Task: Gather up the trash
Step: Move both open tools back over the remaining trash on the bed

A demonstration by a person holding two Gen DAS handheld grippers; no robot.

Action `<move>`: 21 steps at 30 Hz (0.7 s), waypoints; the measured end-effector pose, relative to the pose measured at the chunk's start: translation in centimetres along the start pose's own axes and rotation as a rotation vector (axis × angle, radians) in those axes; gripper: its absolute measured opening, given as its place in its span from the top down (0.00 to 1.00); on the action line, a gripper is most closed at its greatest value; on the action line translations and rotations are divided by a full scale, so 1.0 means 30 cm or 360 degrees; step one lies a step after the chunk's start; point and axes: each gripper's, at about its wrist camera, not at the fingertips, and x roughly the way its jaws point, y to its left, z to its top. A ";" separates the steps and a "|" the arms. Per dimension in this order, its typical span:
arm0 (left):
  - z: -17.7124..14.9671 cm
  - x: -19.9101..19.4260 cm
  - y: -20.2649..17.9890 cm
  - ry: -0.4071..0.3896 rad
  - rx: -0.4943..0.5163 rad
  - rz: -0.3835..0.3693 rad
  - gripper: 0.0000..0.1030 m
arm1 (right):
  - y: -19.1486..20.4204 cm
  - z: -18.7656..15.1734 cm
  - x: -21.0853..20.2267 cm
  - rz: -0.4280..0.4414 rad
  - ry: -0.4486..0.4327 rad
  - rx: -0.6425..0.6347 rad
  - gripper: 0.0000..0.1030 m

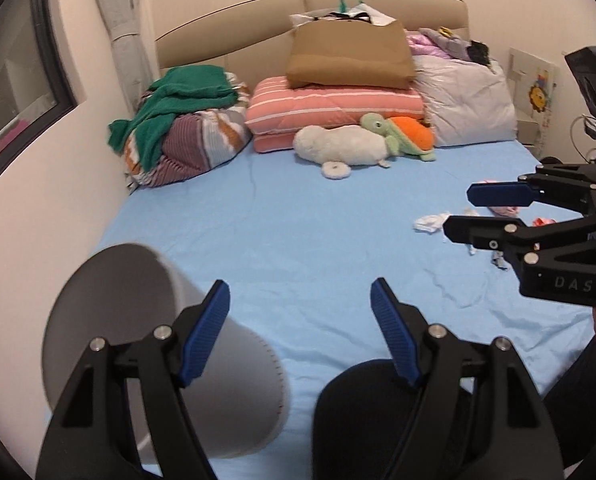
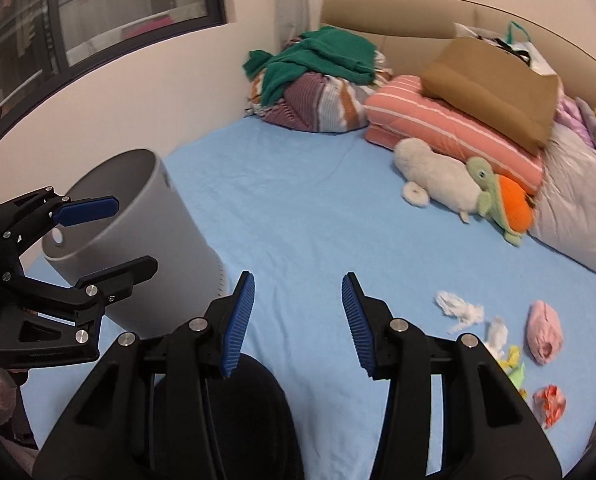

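A grey trash bin stands tilted on the blue bed sheet at the left; it also shows in the left wrist view. My left gripper is open, its left finger against the bin's wall; in the right wrist view its jaws straddle the bin's rim. Trash lies at the right: white tissue, a pink wad, a red wrapper, yellow-green scraps. My right gripper is open and empty, left of the trash; it also shows in the left wrist view.
Folded quilts and pillows, a green garment and plush toys line the headboard end. A wall with a window runs along the left. A dark knee sits at the near edge.
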 end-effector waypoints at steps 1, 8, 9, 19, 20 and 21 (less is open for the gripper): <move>0.011 0.013 -0.045 -0.0007 0.0029 -0.0040 0.29 | -0.042 -0.030 -0.017 -0.0041 0.0001 0.0034 0.57; 0.089 0.140 -0.400 -0.0020 0.0239 -0.0347 0.29 | -0.366 -0.262 -0.140 -0.0334 0.0020 0.0304 0.57; 0.098 0.165 -0.453 -0.0016 0.0268 -0.0386 0.29 | -0.413 -0.295 -0.158 -0.0375 0.0025 0.0340 0.57; 0.114 0.414 -0.851 0.0116 0.0461 -0.0612 0.29 | -0.791 -0.578 -0.188 -0.0584 0.0173 0.0546 0.57; 0.112 0.440 -0.881 0.0134 0.0480 -0.0620 0.29 | -0.823 -0.601 -0.177 -0.0585 0.0192 0.0557 0.57; 0.112 0.460 -0.905 0.0151 0.0494 -0.0623 0.29 | -0.851 -0.622 -0.165 -0.0580 0.0208 0.0570 0.57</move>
